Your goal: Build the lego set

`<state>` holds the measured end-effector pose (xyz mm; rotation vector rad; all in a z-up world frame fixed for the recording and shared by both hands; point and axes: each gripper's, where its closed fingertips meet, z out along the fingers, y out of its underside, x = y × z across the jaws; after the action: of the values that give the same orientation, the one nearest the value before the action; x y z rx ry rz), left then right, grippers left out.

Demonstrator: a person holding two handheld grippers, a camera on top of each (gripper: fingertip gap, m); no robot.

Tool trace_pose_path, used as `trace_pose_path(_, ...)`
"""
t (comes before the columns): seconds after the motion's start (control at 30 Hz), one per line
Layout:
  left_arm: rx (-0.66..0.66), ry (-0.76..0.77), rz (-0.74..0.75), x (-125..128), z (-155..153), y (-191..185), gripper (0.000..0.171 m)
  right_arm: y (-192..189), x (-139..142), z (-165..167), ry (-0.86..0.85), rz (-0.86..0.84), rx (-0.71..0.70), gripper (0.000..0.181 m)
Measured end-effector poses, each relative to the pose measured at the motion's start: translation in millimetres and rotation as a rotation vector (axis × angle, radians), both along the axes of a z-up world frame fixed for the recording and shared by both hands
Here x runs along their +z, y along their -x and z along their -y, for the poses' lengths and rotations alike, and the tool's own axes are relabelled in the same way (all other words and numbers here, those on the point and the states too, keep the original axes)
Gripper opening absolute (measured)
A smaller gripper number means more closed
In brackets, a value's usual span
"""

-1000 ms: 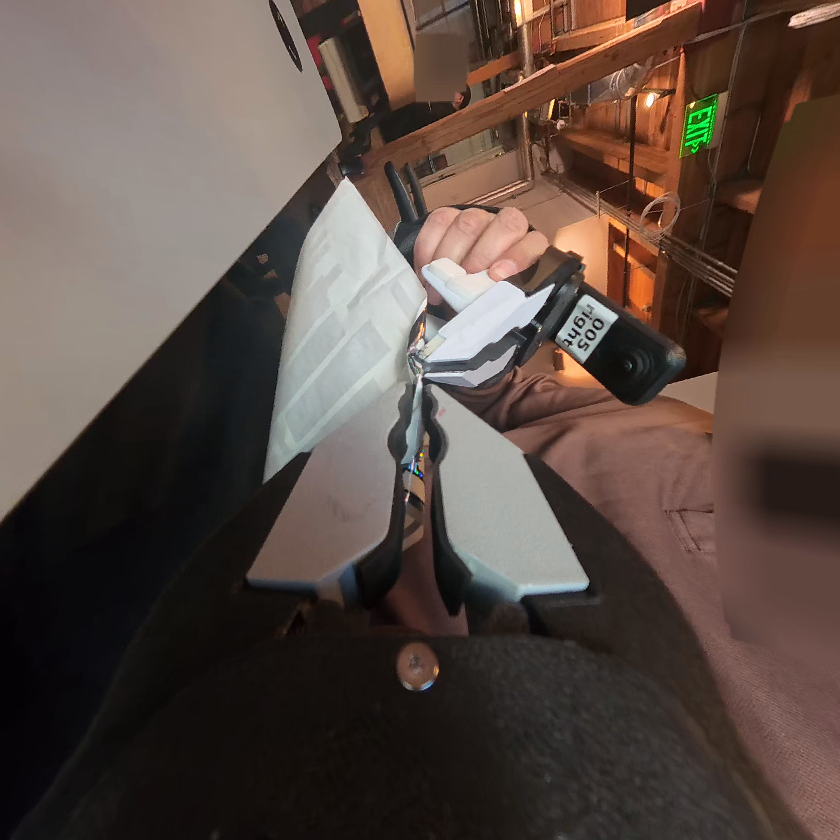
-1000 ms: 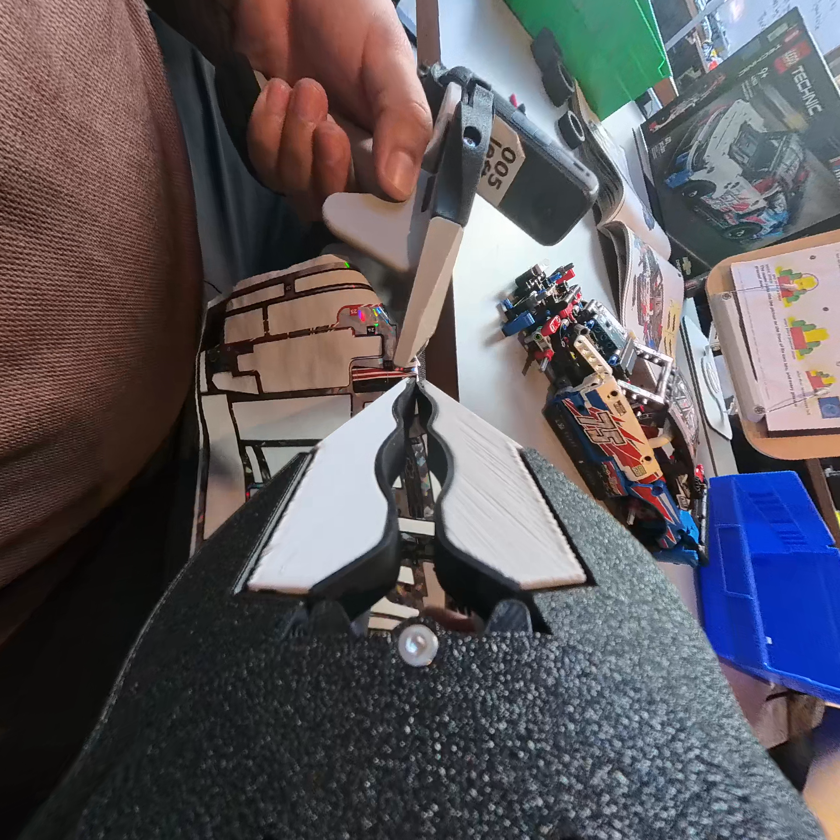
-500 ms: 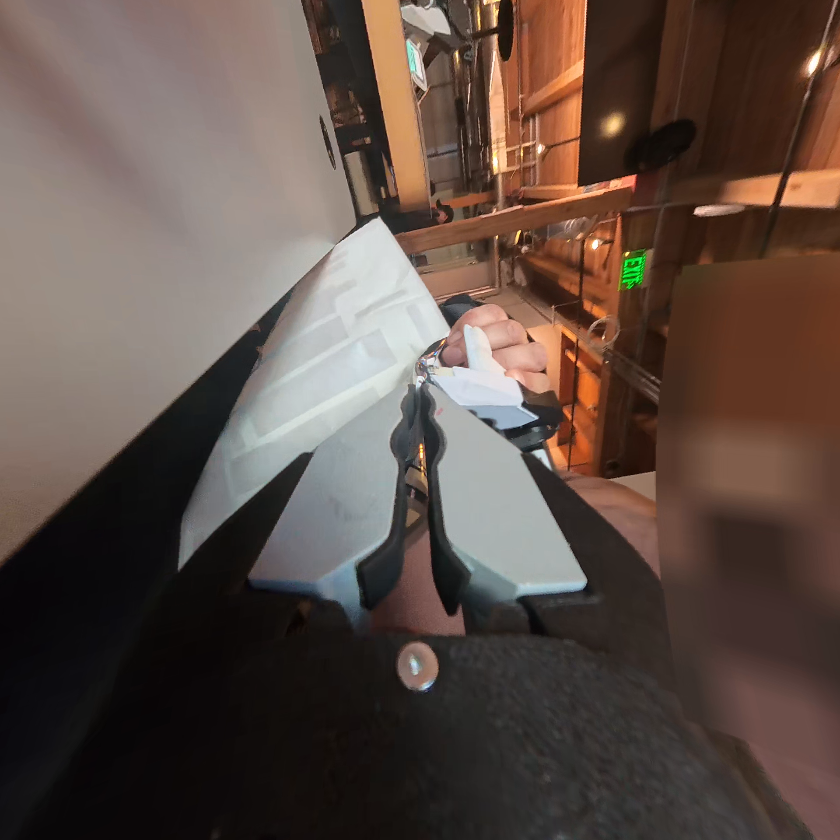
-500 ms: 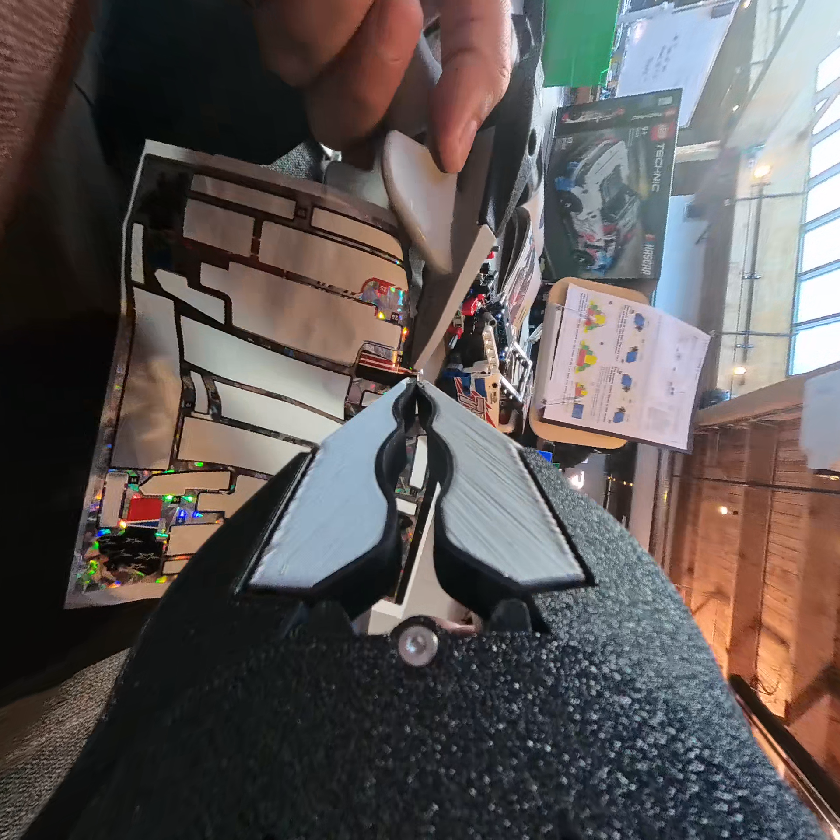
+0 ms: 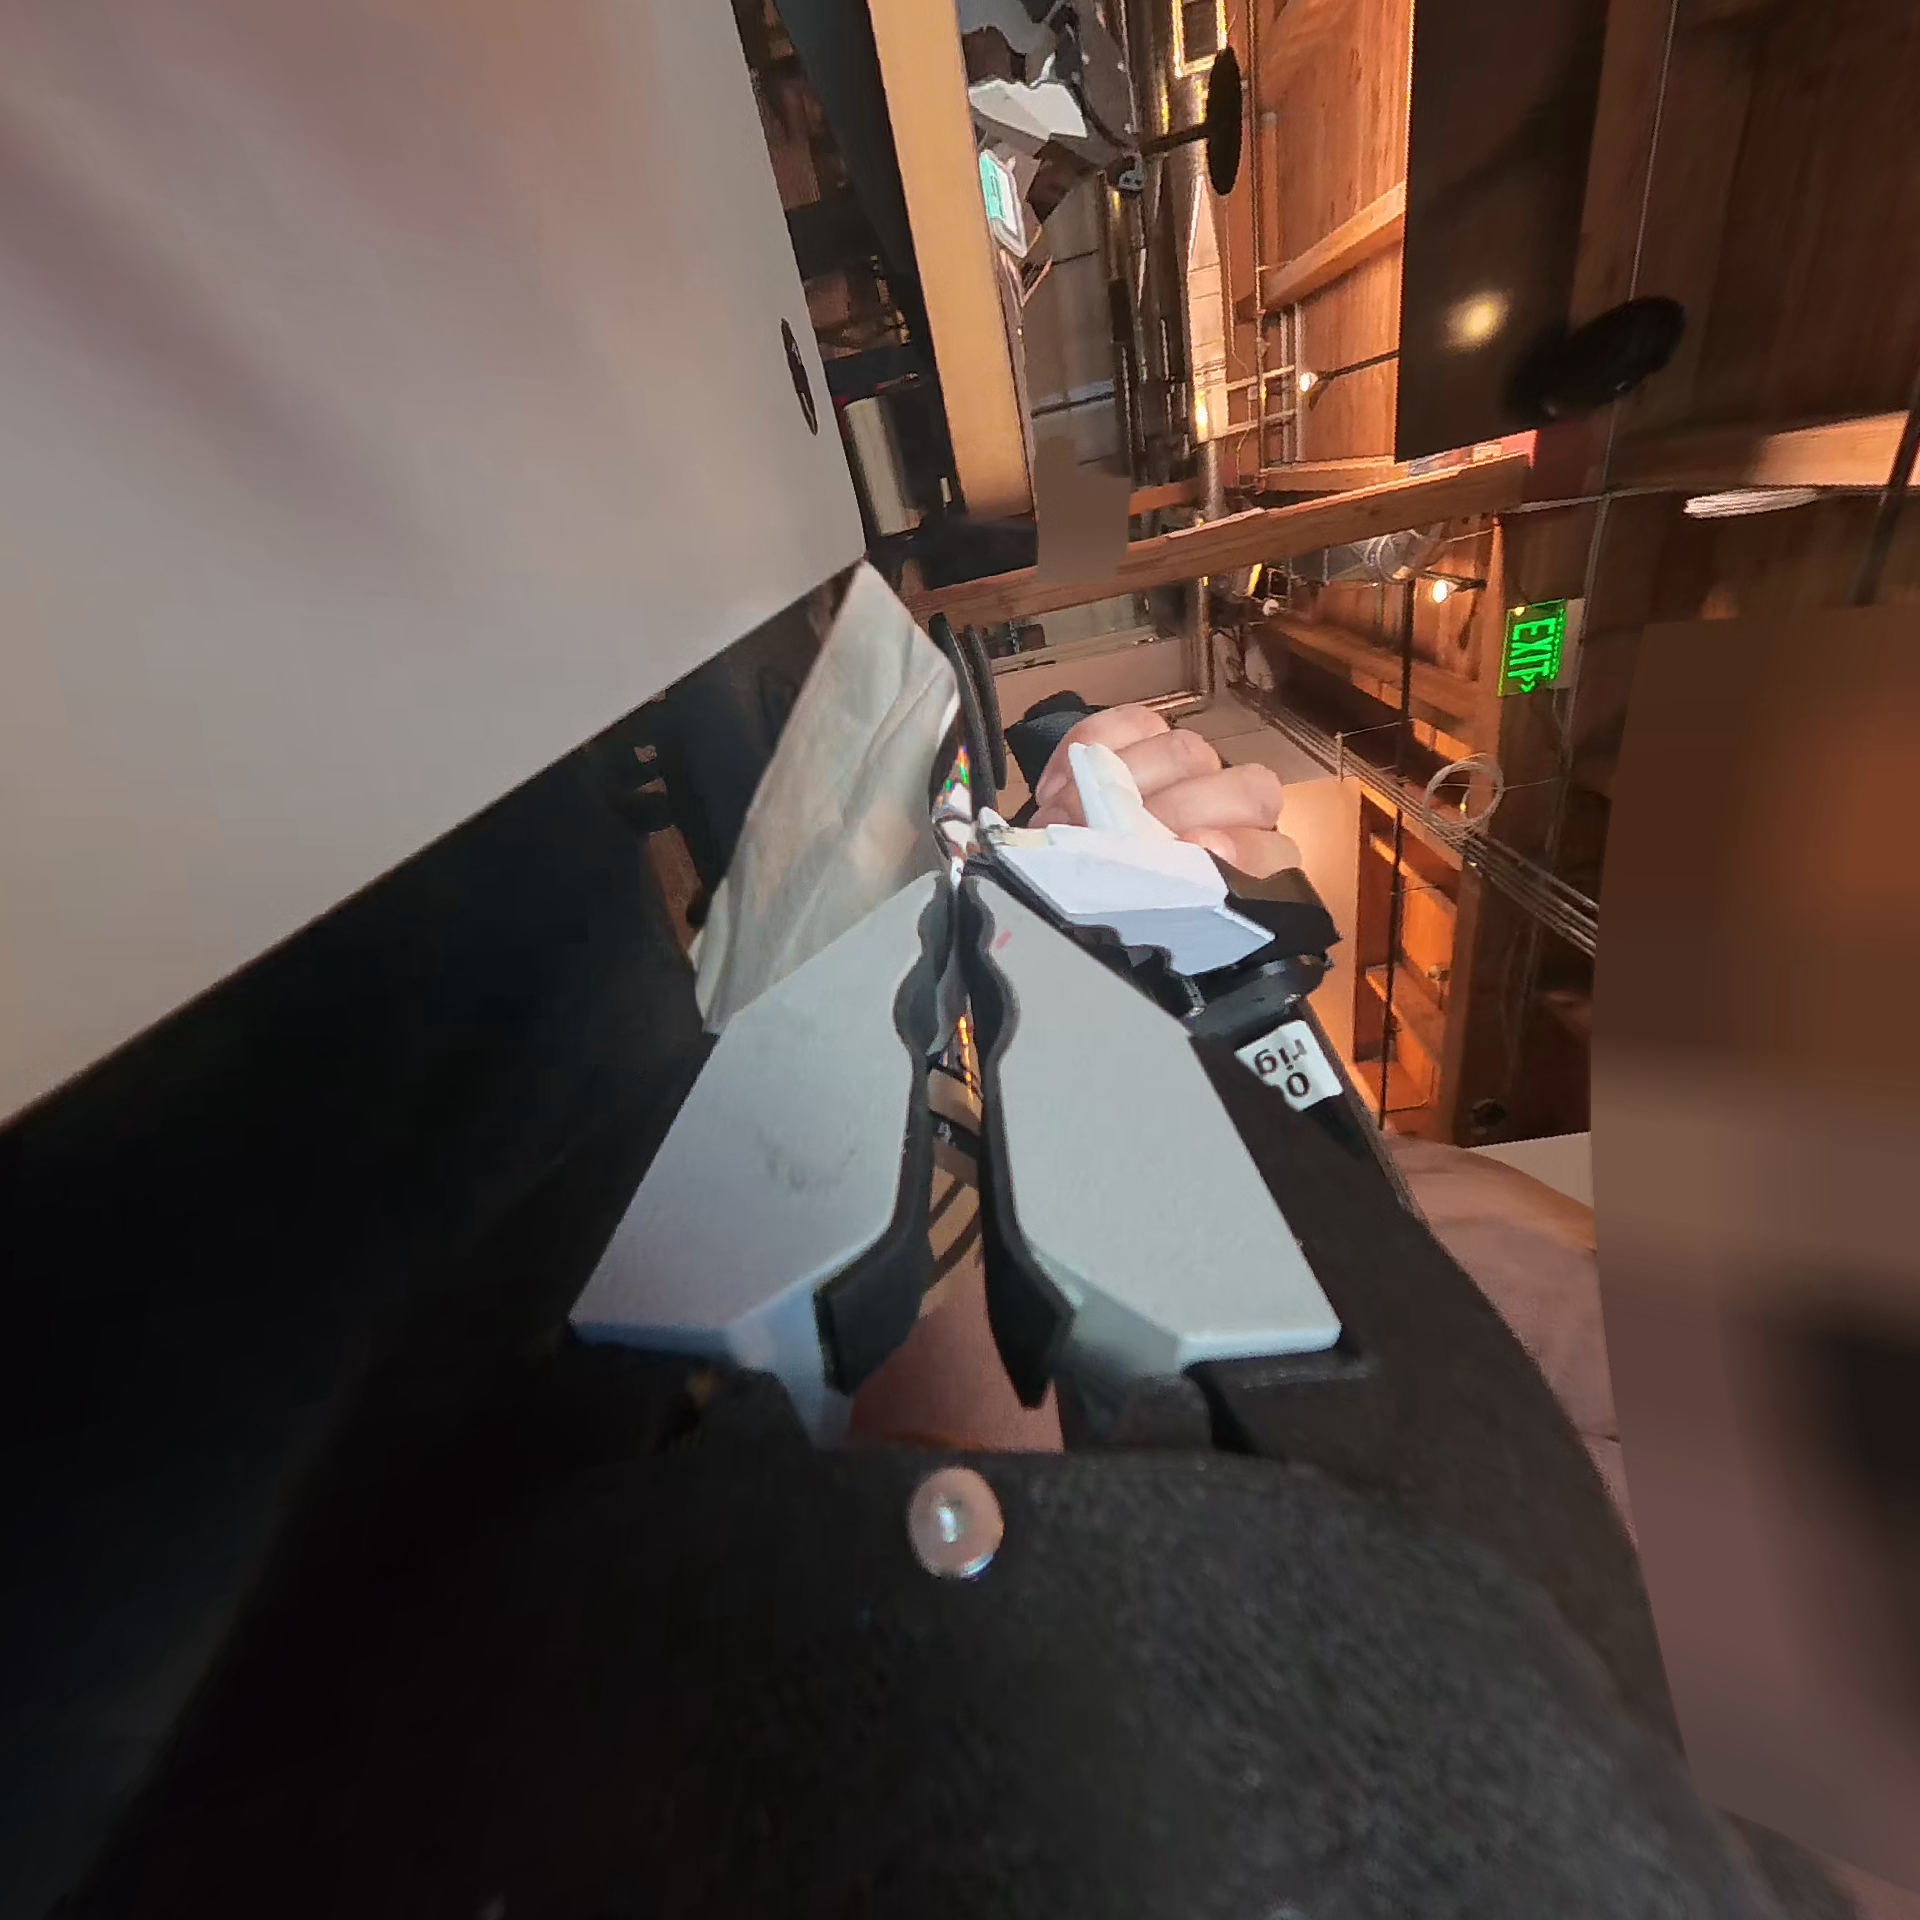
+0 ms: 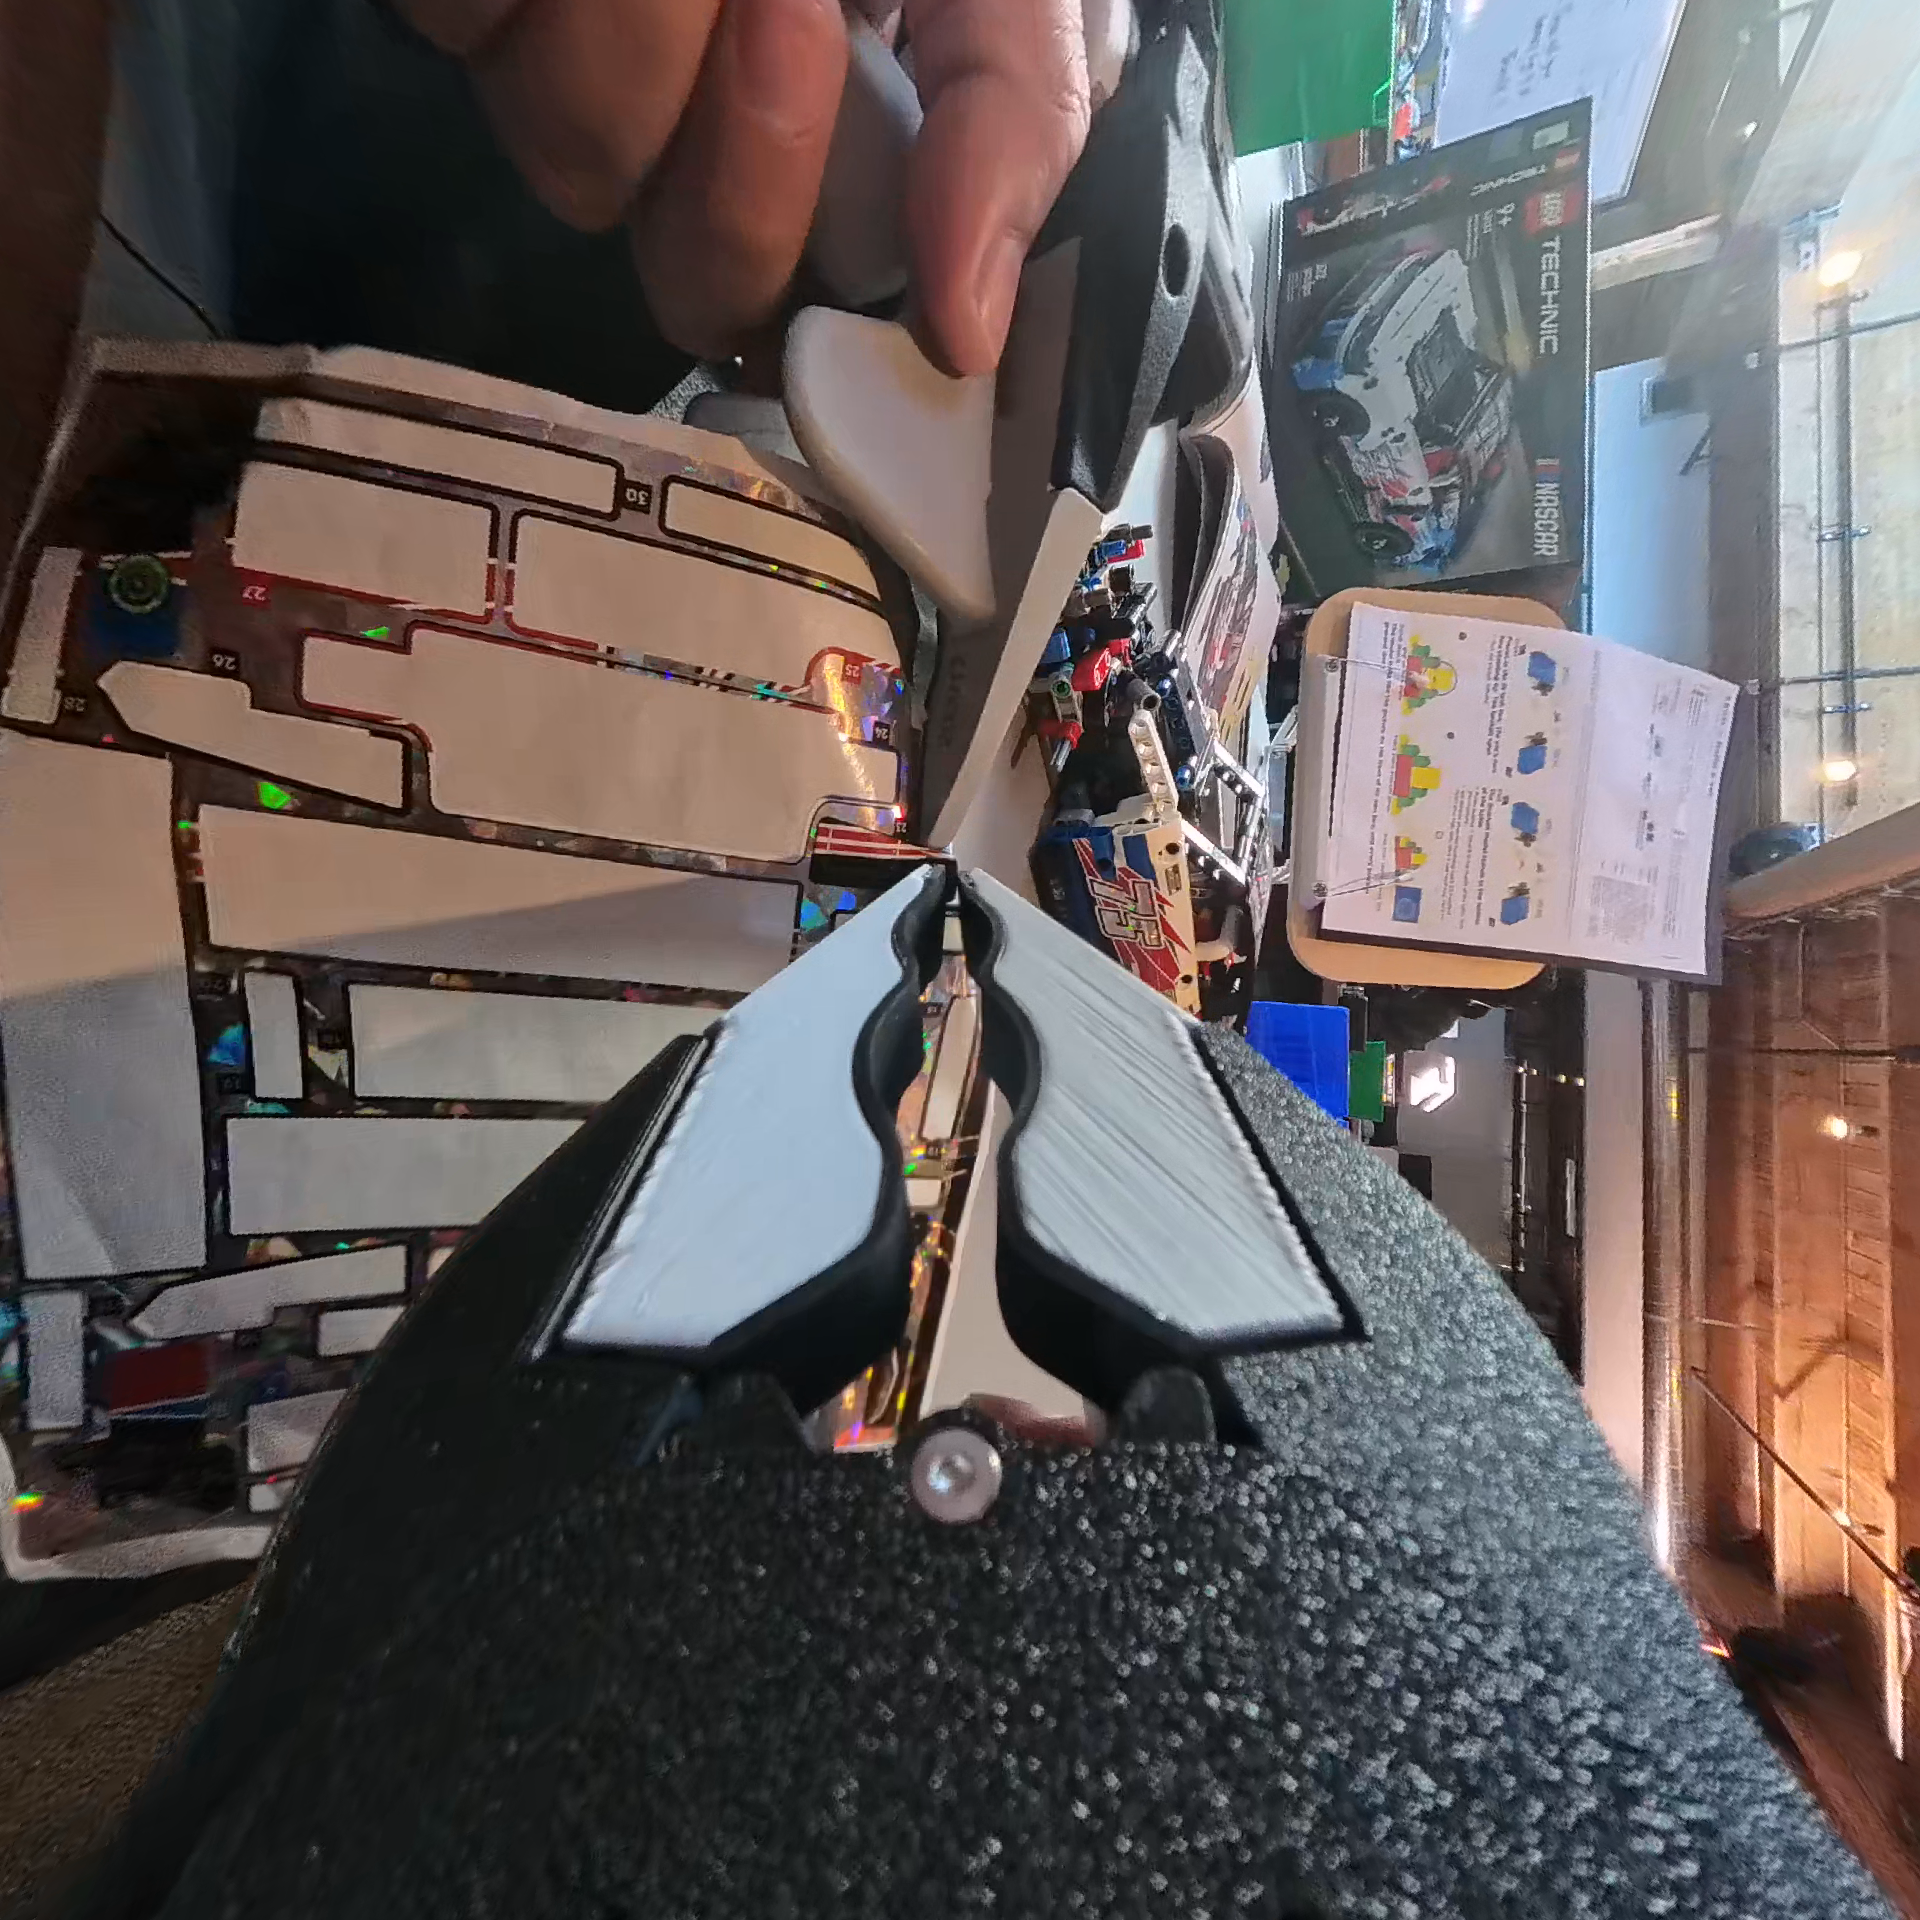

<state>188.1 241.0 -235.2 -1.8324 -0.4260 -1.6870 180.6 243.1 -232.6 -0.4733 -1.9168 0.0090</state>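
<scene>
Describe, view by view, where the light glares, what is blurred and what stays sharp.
Left wrist view: the pale tabletop is blurred, warm lamps glow behind, the left gripper is sharp. Right wrist view: the sticker sheet glints with foil glare, bright windows wash out the far right, and the model car is soft.

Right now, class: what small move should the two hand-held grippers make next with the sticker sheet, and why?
Probably a slow peel: ease the right hand-held gripper away from the left hand-held gripper. Both look shut at the same edge of the shiny, mostly emptied sticker sheet, right by a small red-striped sticker. The half-built blue and white lego car waits on the table.
</scene>
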Motion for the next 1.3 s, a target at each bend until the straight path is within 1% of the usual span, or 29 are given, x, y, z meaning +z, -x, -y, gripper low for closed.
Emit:
trace_pose_path(0.2, -0.013, -0.010, -0.085, -3, 1, 0, 0.000, 0, -5, 2, -0.006, 0.020, 0.007, 0.000)
trace_pose_path(0.3, -0.019, -0.019, -0.107, -3, 2, -1, 0.000, 0, -4, 2, 0.038, 0.024, 0.006, 0.000)
trace_pose_path(0.37, -0.017, -0.020, -0.103, -2, 1, -1, 0.000, -1, -4, 3, 0.078, 0.029, 0.007, 0.000)
trace_pose_path(0.43, 0.011, -0.016, -0.062, 0, -1, 3, 0.000, -2, -4, 5, 0.098, 0.034, 0.016, 0.000)
trace_pose_path(0.53, 0.047, -0.003, 0.005, 2, -5, 11, 0.000, -3, -6, 10, 0.063, 0.046, 0.035, 0.000)
trace_pose_path(0.6, 0.049, -0.006, -0.027, 0, -5, 12, 0.000, -4, -10, 13, 0.063, 0.066, 0.044, 0.000)
trace_pose_path(0.7, 0.042, -0.021, -0.059, 3, -4, 12, 0.000, -8, -6, 16, 0.145, 0.064, 0.046, 0.000)
trace_pose_path(0.8, 0.037, -0.041, -0.096, 6, -4, 12, 0.000, -15, 13, 15, 0.297, 0.013, 0.039, 0.000)
trace_pose_path(0.93, 0.016, -0.078, -0.178, 11, -5, 8, 0.000, -35, 57, 4, 0.546, -0.119, 0.026, 0.000)
trace_pose_path(1.03, -0.013, -0.124, -0.237, 21, -9, 0, 0.000, -58, 91, -14, 0.689, -0.239, 0.005, 0.000)
trace_pose_path(1.1, -0.051, -0.170, -0.267, 35, -18, -11, 0.000, -73, 103, -33, 0.737, -0.309, -0.039, 0.000)
trace_pose_path(1.17, -0.088, -0.231, -0.297, 57, -35, -23, 0.000, -86, 112, -51, 0.754, -0.381, -0.079, 0.000)
trace_pose_path(1.2, -0.096, -0.269, -0.331, 68, -49, -28, 0.000, -90, 116, -58, 0.764, -0.413, -0.096, 0.000)
trace_pose_path(1.3, -0.073, -0.370, -0.484, 97, -105, -32, 0.000, -99, 124, -72, 0.800, -0.483, -0.123, 0.000)
